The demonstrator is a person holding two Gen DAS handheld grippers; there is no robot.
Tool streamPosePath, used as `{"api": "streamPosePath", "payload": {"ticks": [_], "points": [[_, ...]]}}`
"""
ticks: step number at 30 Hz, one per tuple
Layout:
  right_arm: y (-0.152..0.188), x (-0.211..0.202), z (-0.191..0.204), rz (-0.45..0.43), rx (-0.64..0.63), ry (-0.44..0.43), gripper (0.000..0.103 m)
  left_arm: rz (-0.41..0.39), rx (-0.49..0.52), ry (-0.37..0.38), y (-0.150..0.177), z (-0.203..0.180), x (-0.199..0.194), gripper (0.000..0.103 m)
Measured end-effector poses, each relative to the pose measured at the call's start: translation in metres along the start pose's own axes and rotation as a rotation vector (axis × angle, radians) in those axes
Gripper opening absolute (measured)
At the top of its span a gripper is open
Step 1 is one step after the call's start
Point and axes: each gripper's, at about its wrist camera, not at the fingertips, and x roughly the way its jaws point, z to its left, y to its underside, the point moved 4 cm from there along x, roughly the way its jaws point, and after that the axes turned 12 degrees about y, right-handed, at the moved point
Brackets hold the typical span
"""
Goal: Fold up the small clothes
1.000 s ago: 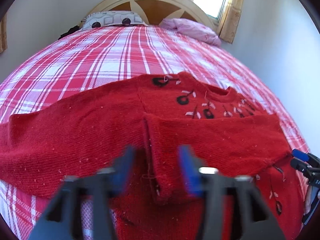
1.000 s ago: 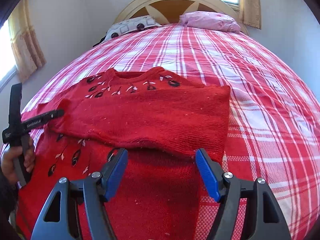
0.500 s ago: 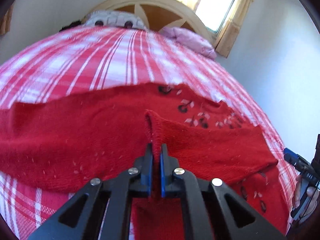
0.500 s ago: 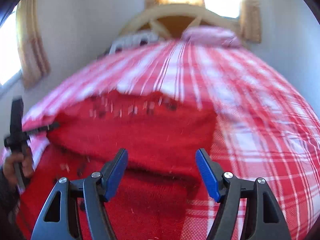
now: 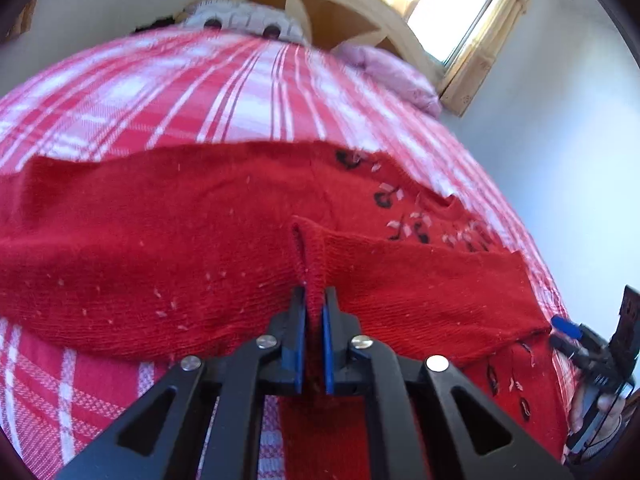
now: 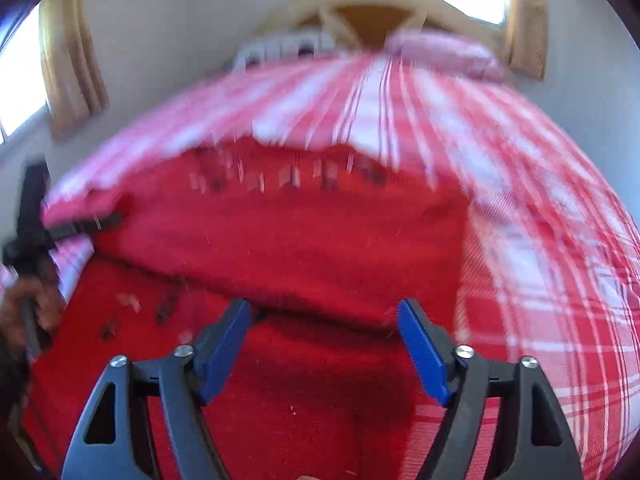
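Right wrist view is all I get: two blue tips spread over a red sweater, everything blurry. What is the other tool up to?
Observer: The left tool has a raised fold of the red sweater pressed between its blue pads, though its jaws are just starting to open.
Visitor: Where on the sweater is that fold?
Observer: At the near end of the flap that lies folded across the sweater's front.
Visitor: Can you see my tool from there?
Observer: Yes. The right tool is at the sweater's right edge, its jaws opening with nothing gripped.
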Motion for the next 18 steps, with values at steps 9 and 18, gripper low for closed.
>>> {"api": "streamPosePath", "payload": {"ticks": [9, 18], "points": [[0.014, -0.016, 0.007, -0.085, -0.004, -0.01, 0.085, -0.084, 0.02, -0.087, 0.003, 0.0, -0.035, 0.084], [0.02, -0.004, 0.008, -0.053, -0.002, -0.007, 0.09, -0.14, 0.002, -0.233, -0.001, 0.042, -0.076, 0.09]]}}
